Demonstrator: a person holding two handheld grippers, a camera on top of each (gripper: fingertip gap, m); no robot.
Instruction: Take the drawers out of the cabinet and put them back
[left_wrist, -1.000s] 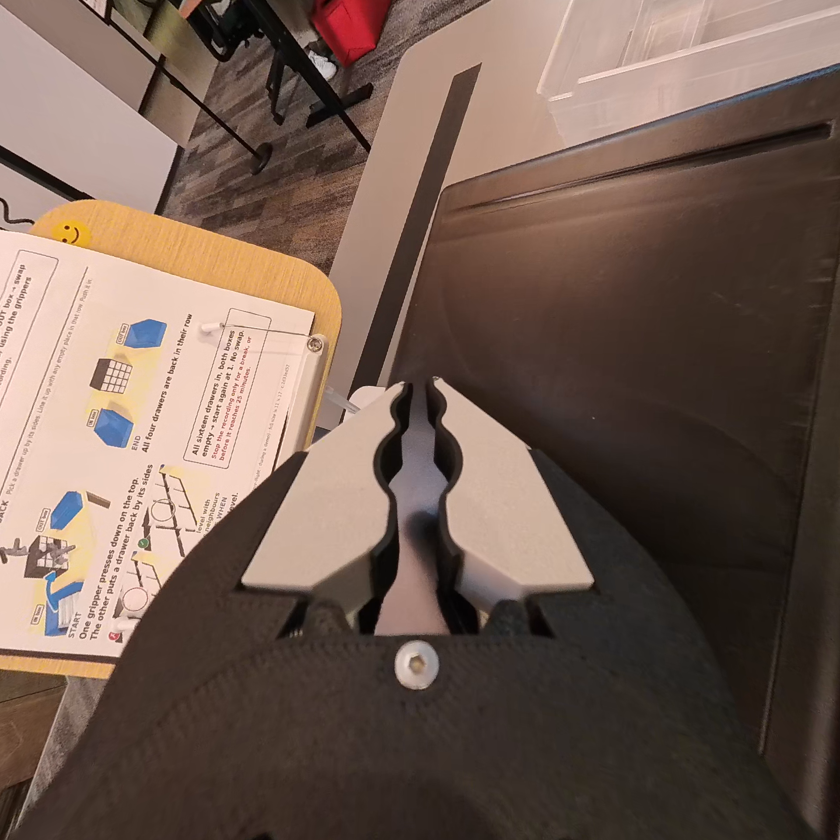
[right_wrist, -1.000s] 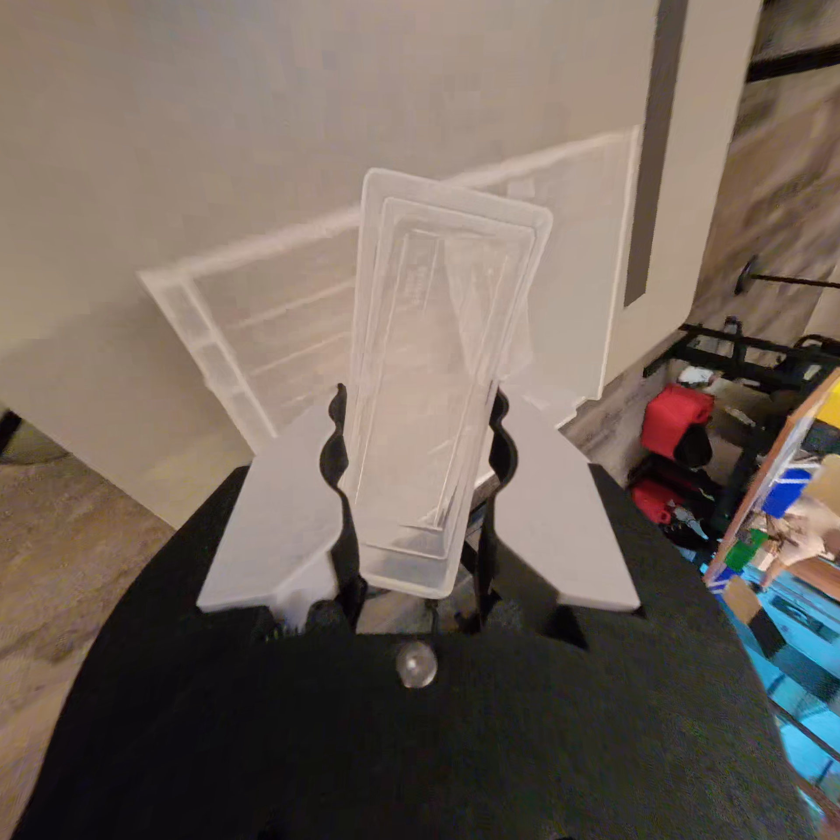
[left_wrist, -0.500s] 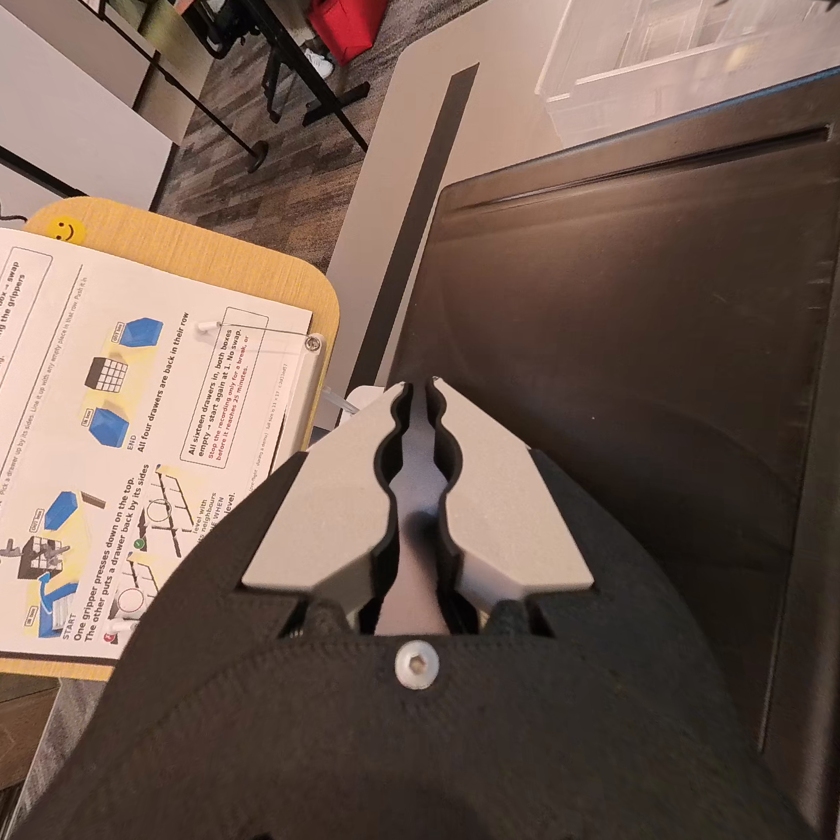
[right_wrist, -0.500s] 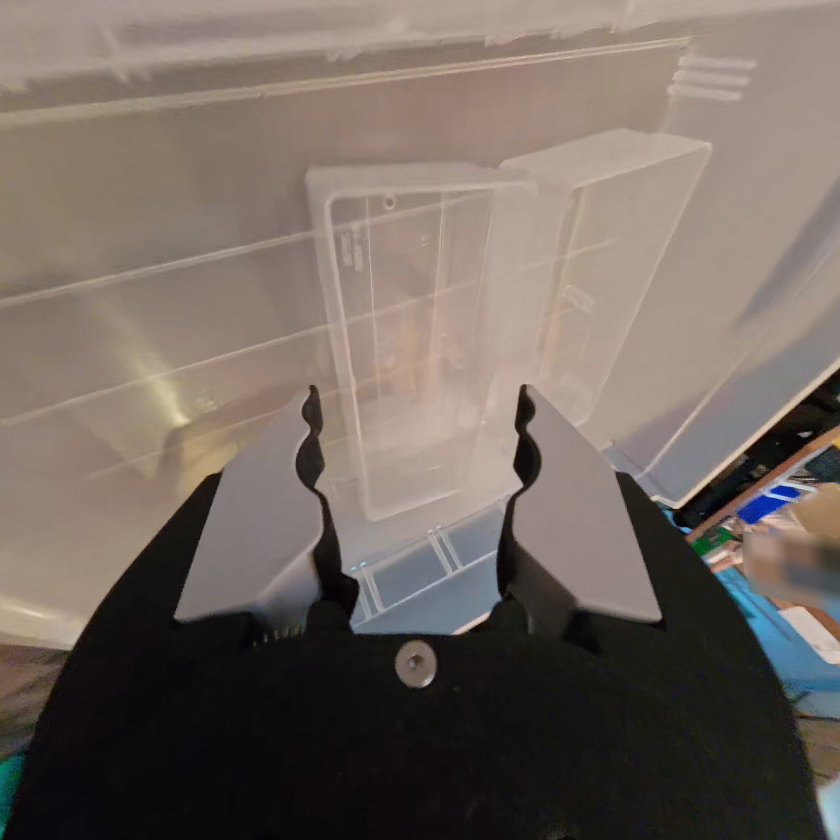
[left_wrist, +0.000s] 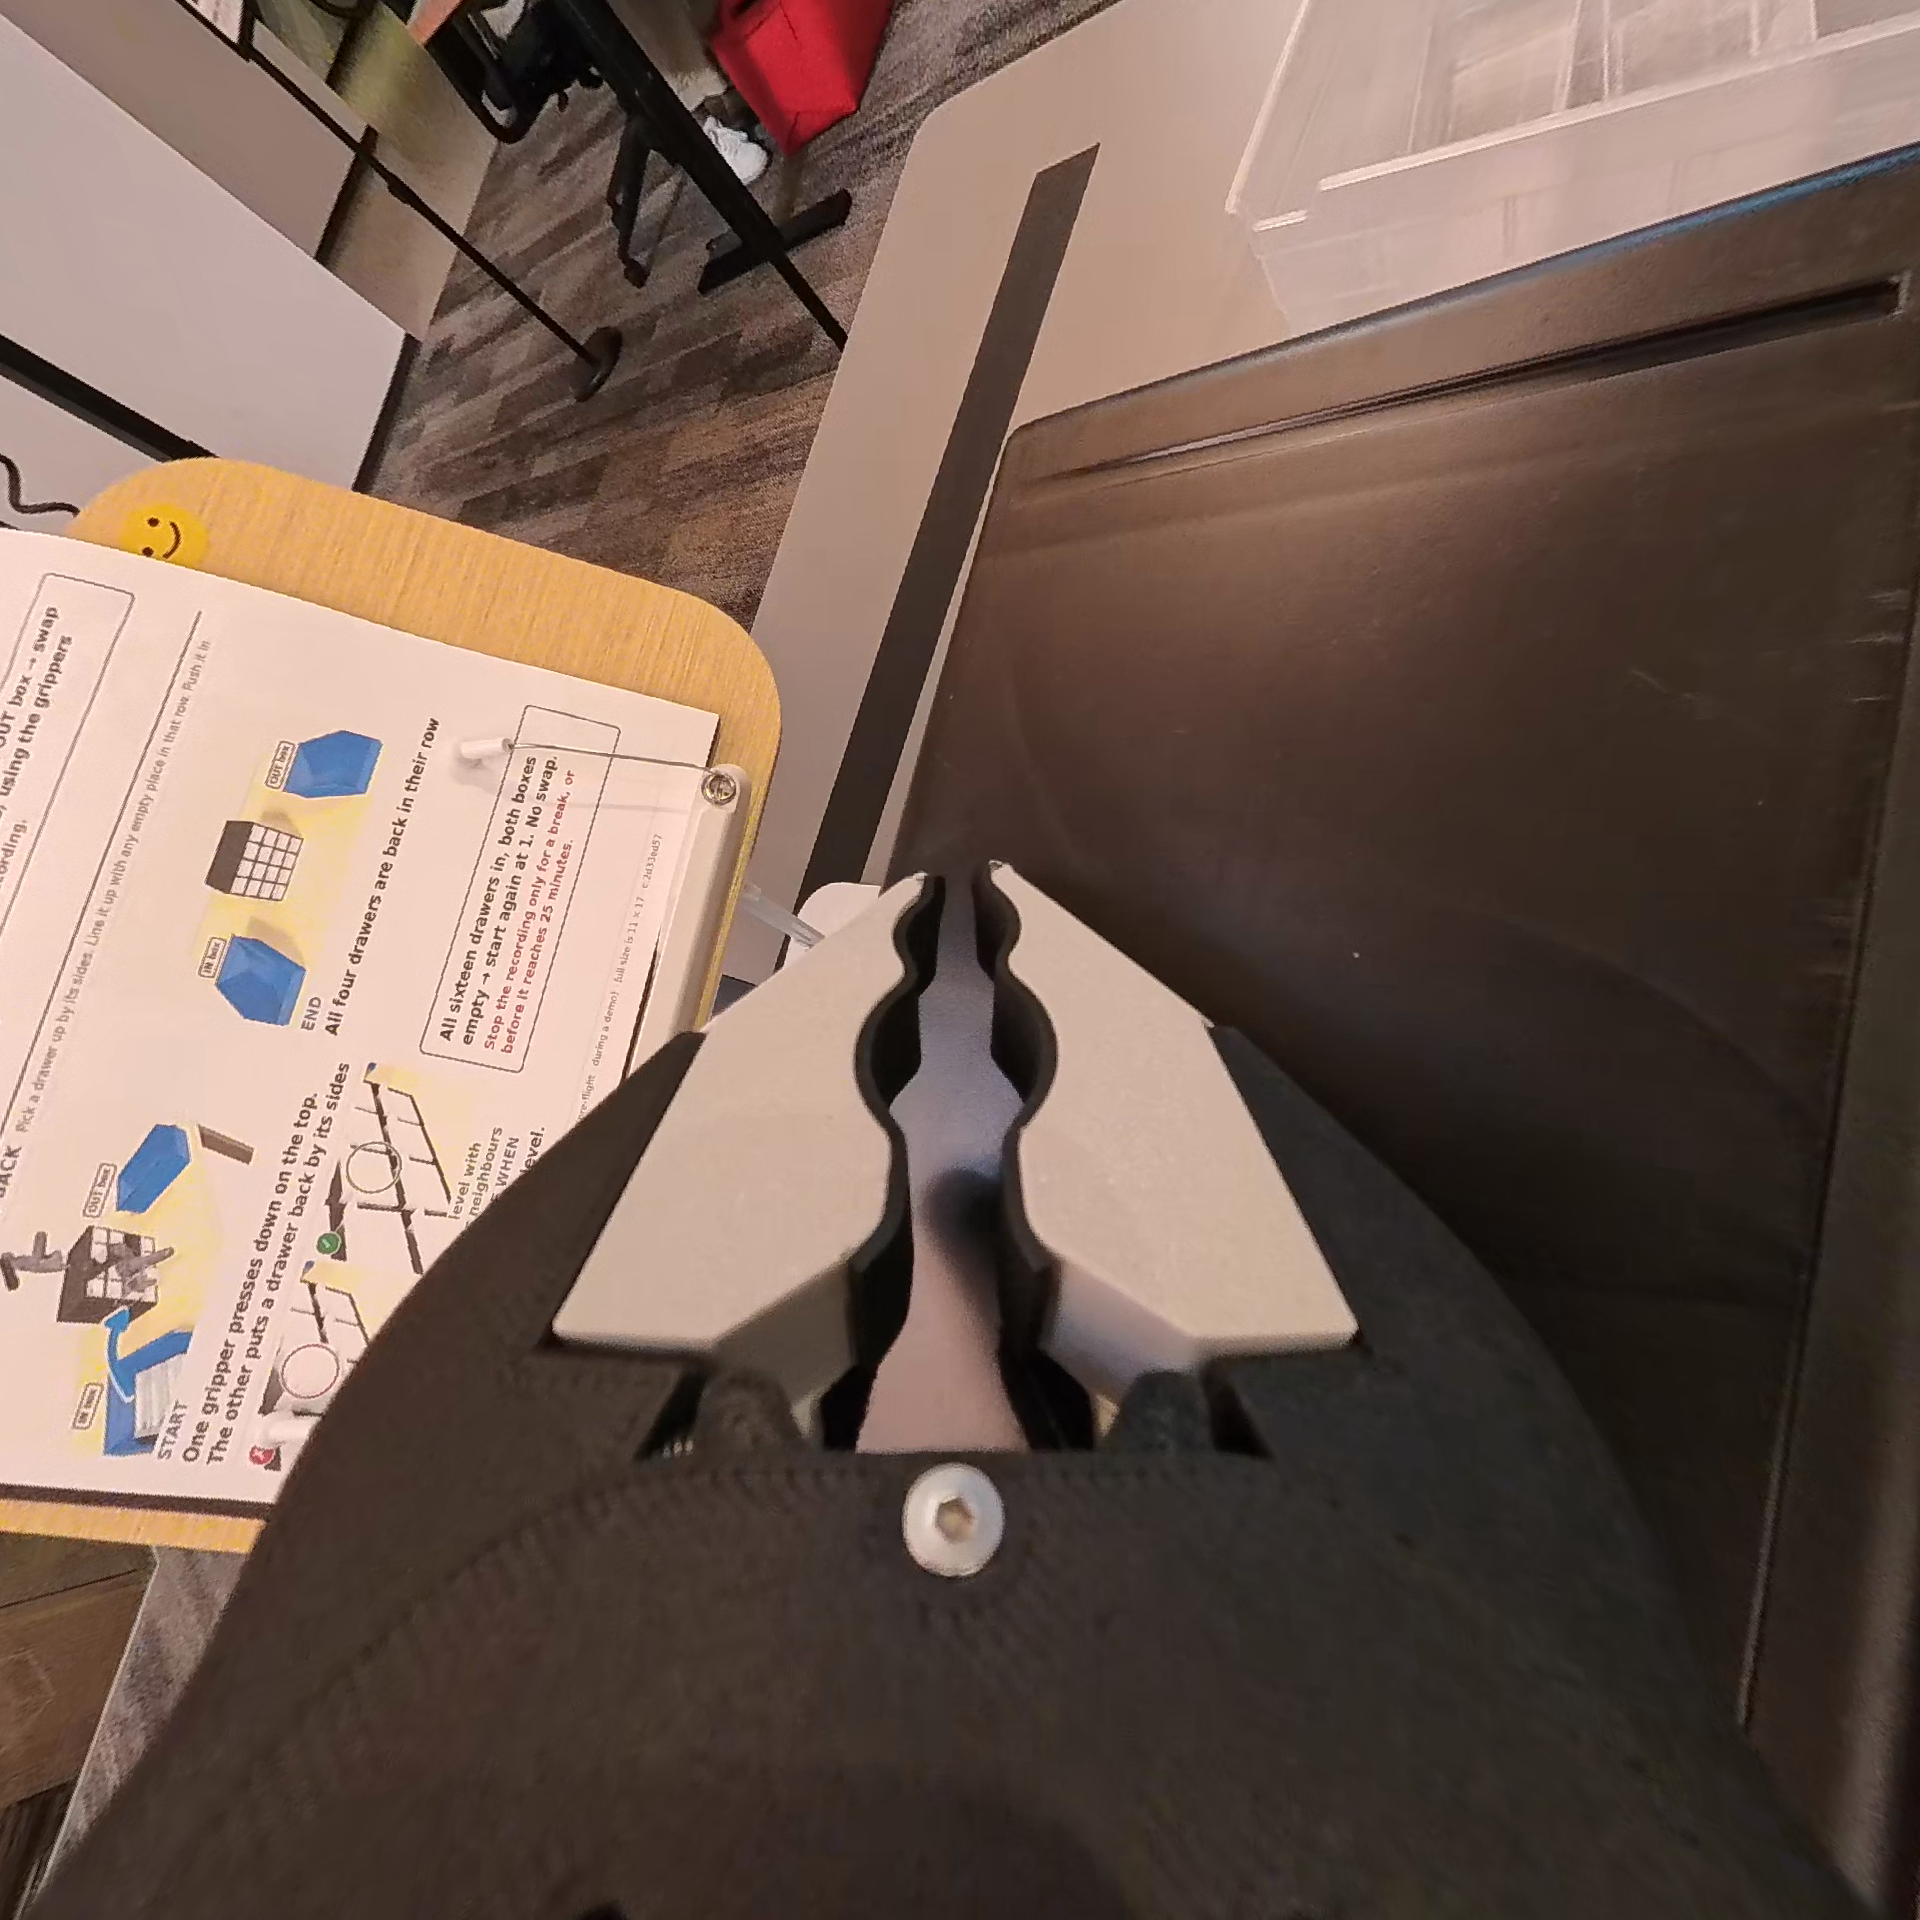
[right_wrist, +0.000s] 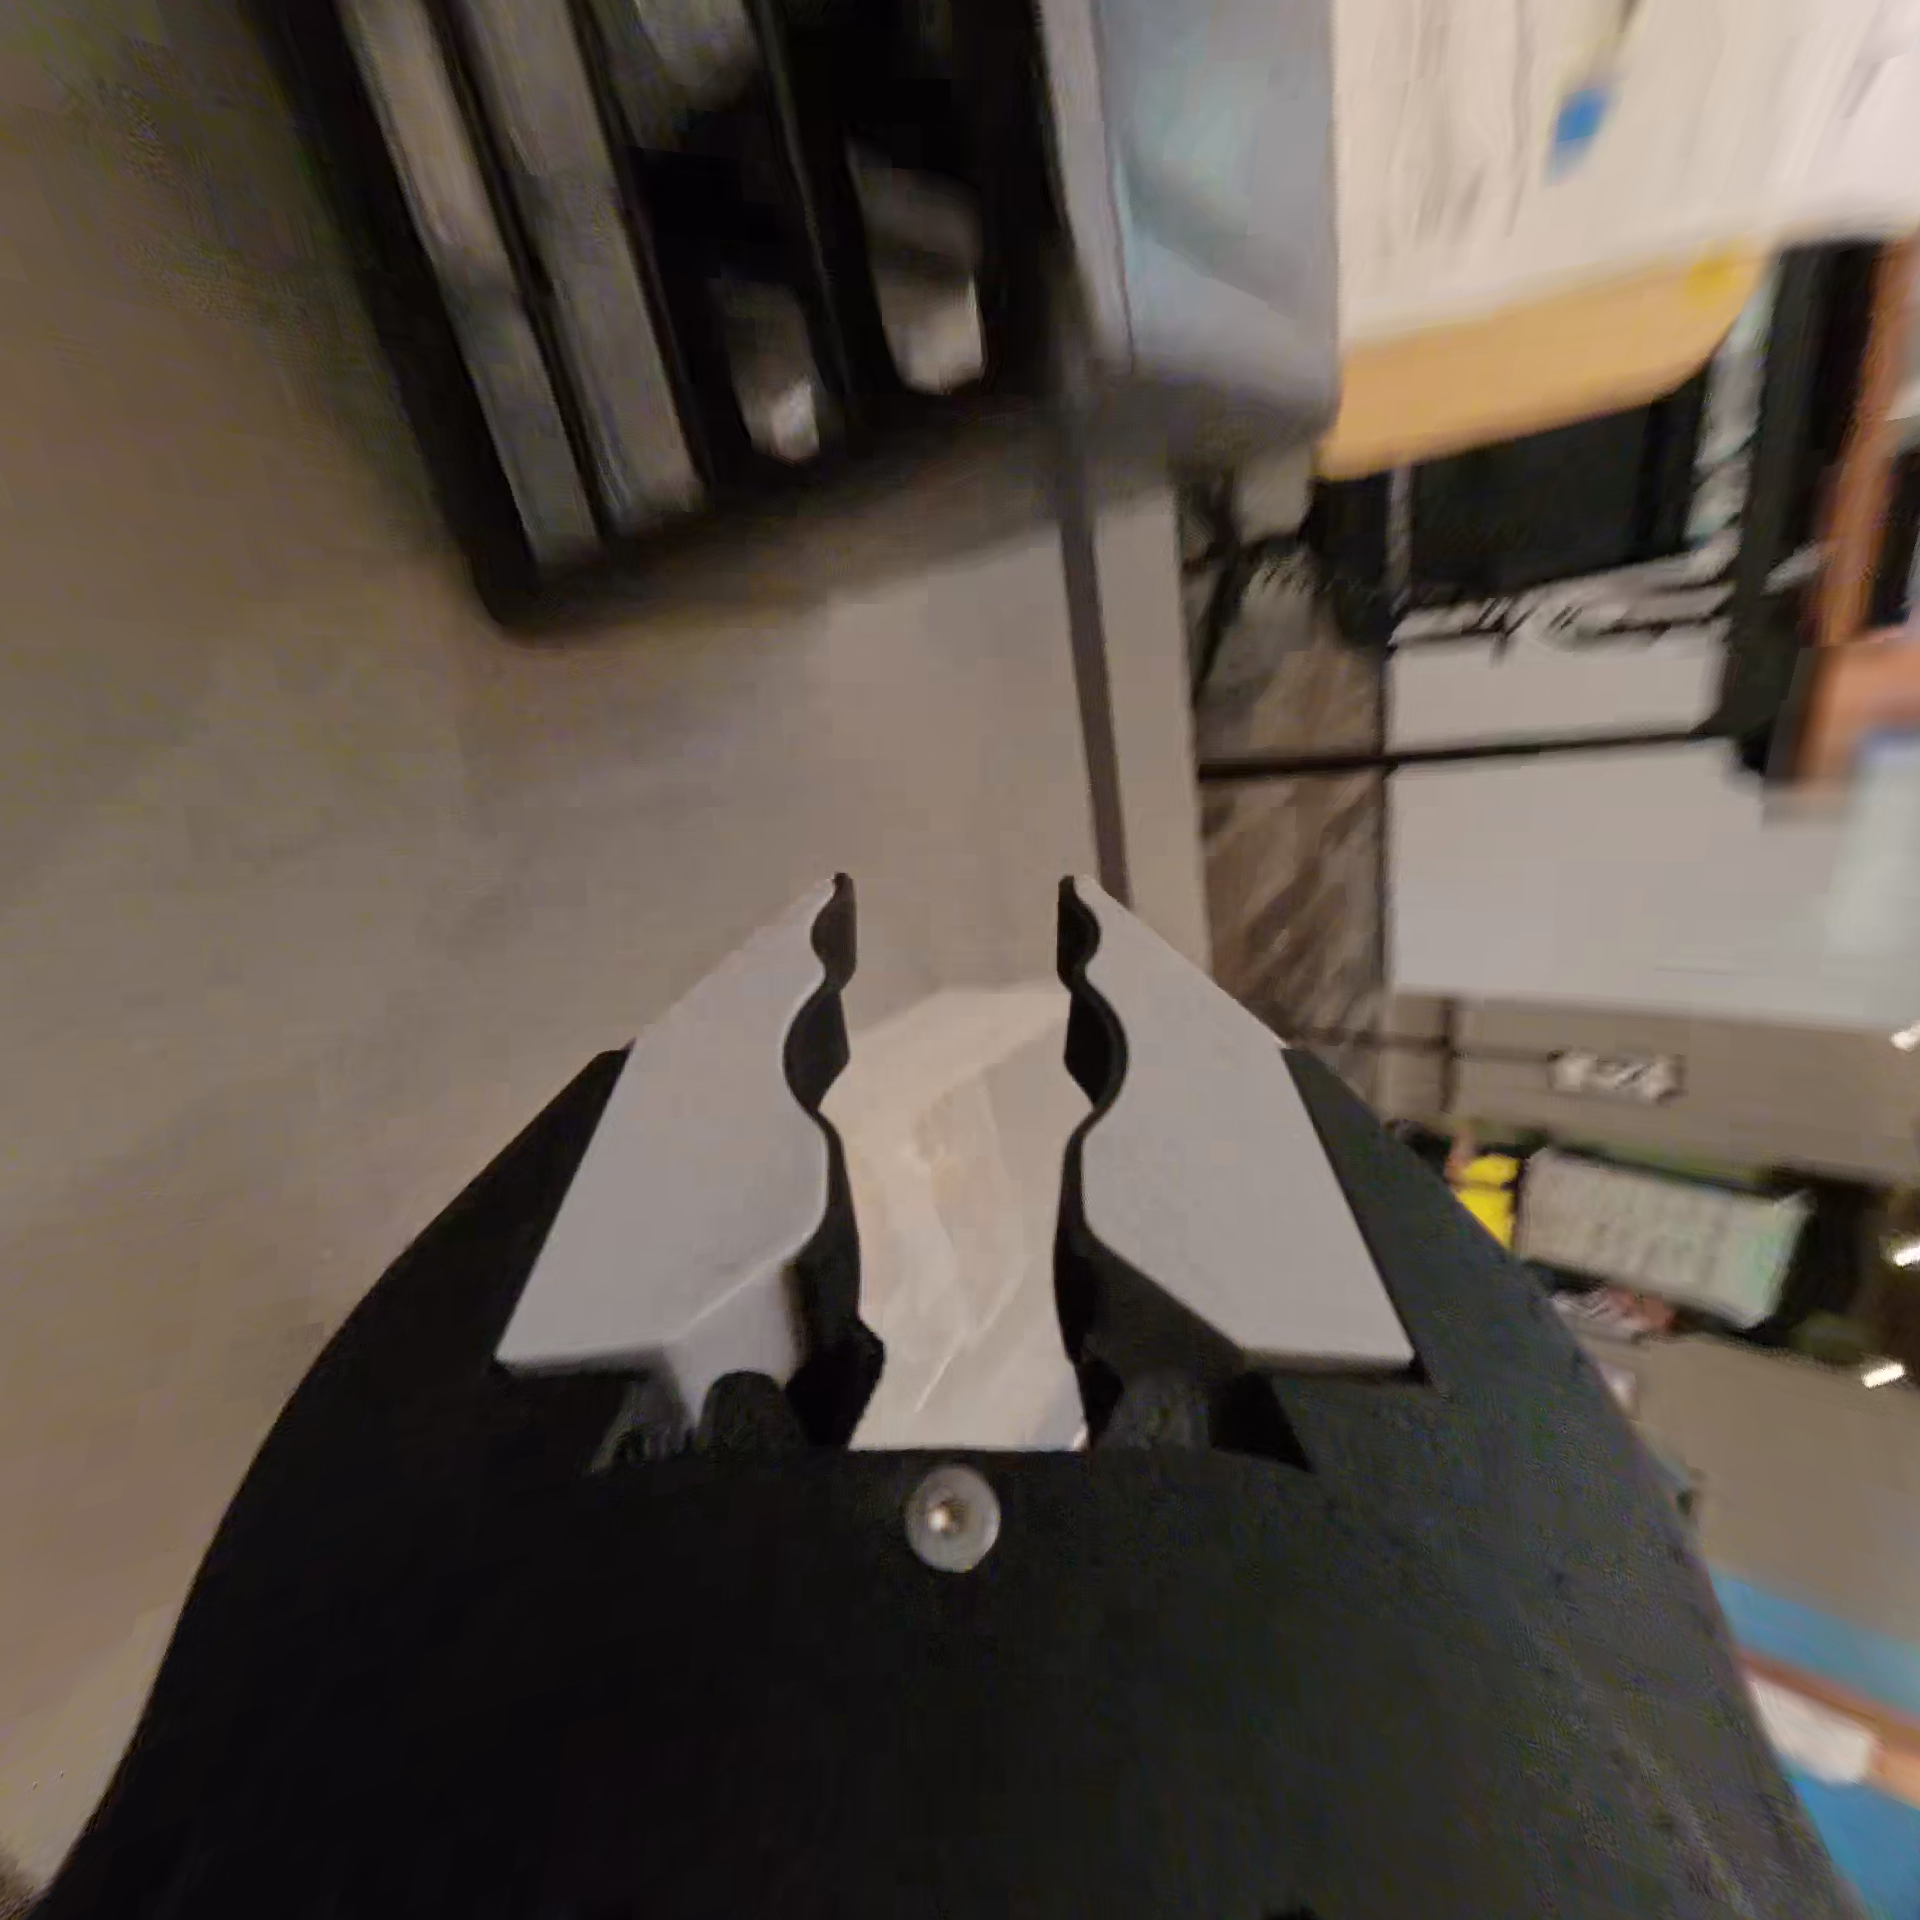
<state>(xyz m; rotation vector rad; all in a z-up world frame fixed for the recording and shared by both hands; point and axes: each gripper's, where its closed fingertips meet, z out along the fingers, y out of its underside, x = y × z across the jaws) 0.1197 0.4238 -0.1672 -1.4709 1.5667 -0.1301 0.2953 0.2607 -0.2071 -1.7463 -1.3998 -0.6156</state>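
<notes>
The black cabinet's top (left_wrist: 1455, 831) fills the right of the left wrist view. My left gripper (left_wrist: 956, 883) is shut and empty, its tips at the top's left edge. In the blurred right wrist view the cabinet (right_wrist: 675, 312) stands at the upper left, with pale drawer fronts in its black frame. My right gripper (right_wrist: 951, 904) is open and empty above the grey table (right_wrist: 312, 831), short of the cabinet. A pale, clear plastic thing (right_wrist: 956, 1195) shows below, between the fingers; I cannot tell what it is.
A clear plastic bin (left_wrist: 1558, 135) stands behind the cabinet at the upper right. A printed instruction sheet (left_wrist: 312, 935) lies on a wooden board (left_wrist: 468, 582) to the left. Beyond the table edge are carpet, table legs and a red bag (left_wrist: 800, 62).
My right gripper opened and let a clear drawer go into the clear bin, then swung away to face the cabinet. The left gripper has stayed put.
</notes>
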